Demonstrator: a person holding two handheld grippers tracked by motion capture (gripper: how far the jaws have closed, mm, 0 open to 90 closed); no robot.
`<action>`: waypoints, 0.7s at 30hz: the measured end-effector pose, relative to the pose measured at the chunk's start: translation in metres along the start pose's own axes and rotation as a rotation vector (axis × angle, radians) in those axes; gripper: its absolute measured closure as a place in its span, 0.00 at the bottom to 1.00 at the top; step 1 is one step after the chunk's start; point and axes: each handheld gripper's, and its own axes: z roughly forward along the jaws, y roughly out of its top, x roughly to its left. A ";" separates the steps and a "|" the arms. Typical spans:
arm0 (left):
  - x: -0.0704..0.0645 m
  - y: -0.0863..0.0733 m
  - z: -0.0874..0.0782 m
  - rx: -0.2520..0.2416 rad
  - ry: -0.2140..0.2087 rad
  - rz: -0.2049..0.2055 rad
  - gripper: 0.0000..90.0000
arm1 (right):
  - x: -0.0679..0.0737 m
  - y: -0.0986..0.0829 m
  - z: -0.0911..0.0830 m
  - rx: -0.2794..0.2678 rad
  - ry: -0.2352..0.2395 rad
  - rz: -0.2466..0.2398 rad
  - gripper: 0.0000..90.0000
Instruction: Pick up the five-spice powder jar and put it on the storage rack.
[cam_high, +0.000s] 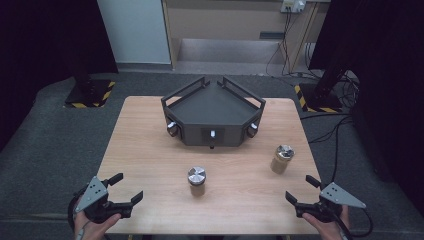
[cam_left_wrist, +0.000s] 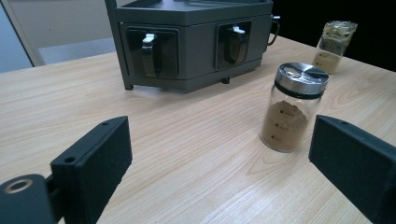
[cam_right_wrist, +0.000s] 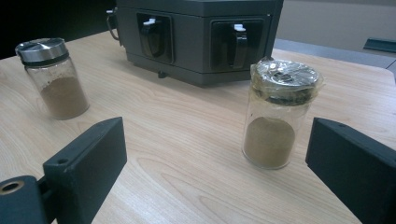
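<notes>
Wooden table (cam_high: 150, 150): dark grey angular metal rack (cam_high: 212, 107) at the far middle.
Left gripper (cam_high: 126, 189): jaws spread, holding nothing, near corner.
Right gripper (cam_high: 301, 189): jaws spread, holding nothing.
Steel-lidded glass jar of brown powder (cam_high: 197, 181): between the grippers, apart from both.
Film-wrapped glass jar of tan powder (cam_high: 282, 158): ahead of the right gripper, untouched.
</notes>
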 end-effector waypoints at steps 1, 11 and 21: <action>0.000 0.000 0.000 -0.001 0.000 -0.001 0.05 | 0.000 0.000 0.000 -0.001 0.002 0.000 0.06; 0.001 0.000 0.004 -0.005 -0.014 -0.004 0.04 | -0.003 -0.003 0.000 -0.011 0.000 0.018 0.06; 0.003 0.001 0.006 0.001 -0.026 -0.007 0.03 | -0.003 -0.004 -0.001 -0.014 0.010 0.023 0.04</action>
